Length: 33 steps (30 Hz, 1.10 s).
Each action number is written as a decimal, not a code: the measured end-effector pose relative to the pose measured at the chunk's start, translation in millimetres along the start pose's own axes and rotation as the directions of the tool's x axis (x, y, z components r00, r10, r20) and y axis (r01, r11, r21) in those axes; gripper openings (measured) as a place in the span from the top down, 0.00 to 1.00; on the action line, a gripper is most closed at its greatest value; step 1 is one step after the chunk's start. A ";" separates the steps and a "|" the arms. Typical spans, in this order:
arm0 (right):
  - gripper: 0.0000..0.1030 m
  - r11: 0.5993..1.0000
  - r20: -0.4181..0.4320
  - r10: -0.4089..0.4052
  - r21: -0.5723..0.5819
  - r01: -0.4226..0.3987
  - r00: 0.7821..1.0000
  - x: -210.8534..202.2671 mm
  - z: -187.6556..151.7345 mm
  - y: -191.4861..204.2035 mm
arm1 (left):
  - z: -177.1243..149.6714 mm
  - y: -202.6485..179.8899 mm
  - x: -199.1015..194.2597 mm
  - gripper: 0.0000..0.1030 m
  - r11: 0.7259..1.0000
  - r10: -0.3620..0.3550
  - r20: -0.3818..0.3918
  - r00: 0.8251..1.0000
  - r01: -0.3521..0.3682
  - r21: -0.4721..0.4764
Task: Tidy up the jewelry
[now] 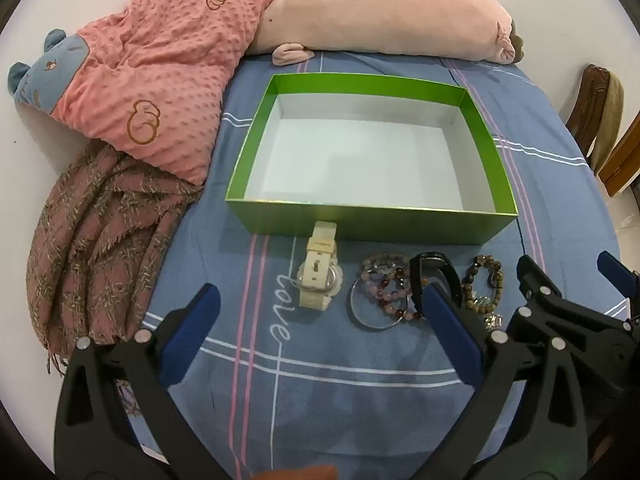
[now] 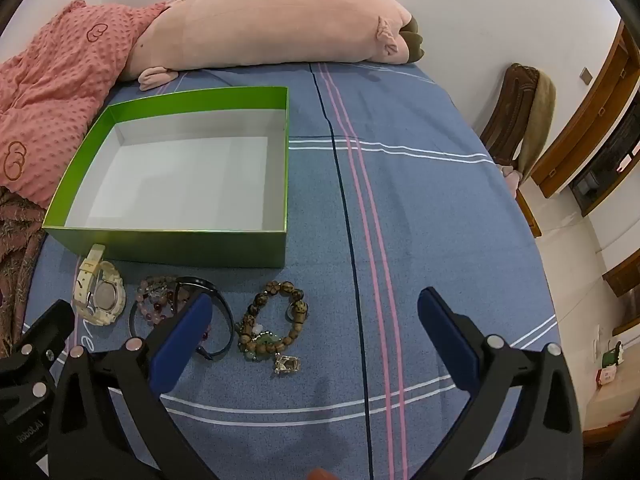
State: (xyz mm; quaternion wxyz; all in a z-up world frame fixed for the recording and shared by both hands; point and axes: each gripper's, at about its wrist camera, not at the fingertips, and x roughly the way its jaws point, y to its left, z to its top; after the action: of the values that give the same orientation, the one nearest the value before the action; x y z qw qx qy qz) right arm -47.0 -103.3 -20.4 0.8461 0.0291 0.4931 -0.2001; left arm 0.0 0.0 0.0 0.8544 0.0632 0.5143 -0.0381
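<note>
Blue striped bedsheet (image 2: 420,208) carries everything. Green box (image 1: 372,222), white inside, nothing in it, sits mid-bed with its far wall near the pink plush pillow (image 1: 384,20) along the far edge. Row of jewelry just in front of the box's near wall: cream watch (image 1: 320,276), strap end touching the box wall; next to it pink bead bracelets (image 1: 386,284) piled over a clear bangle (image 1: 362,314); a black band (image 2: 224,312) overlapping that pile; then brown bead bracelets (image 2: 280,316) with a small silver pendant (image 2: 286,363), apart from the box. Left gripper (image 1: 320,316) jaws spread wide, nothing between them, hanging above the sheet on the near side of the watch. Right gripper (image 2: 316,316) also spread wide, holding nothing, above the brown beads. Pink dotted blanket (image 1: 160,80) and fringed scarf (image 1: 100,240) on the left edge of the bed. Wooden chair (image 2: 516,120) beside the right edge
</note>
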 end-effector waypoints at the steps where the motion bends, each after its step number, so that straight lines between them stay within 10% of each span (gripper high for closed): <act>1: 0.01 1.000 -0.001 0.000 0.000 0.000 1.000 -0.6 1.2 -0.6 | 0.0 0.0 0.1 0.02 1.000 -0.001 -0.001 1.000 0.001 0.000; 33: 0.01 1.000 -0.004 -0.003 -0.003 0.003 1.000 -2.1 5.0 -0.8 | 0.0 0.2 0.1 0.02 1.000 -0.007 -0.003 1.000 0.007 -0.003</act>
State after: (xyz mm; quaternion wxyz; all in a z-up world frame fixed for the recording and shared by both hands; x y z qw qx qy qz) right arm -44.1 -104.7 -16.0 0.8450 0.0276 0.4951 -0.2004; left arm 0.1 0.2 -0.1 0.8537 0.0604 0.5157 -0.0402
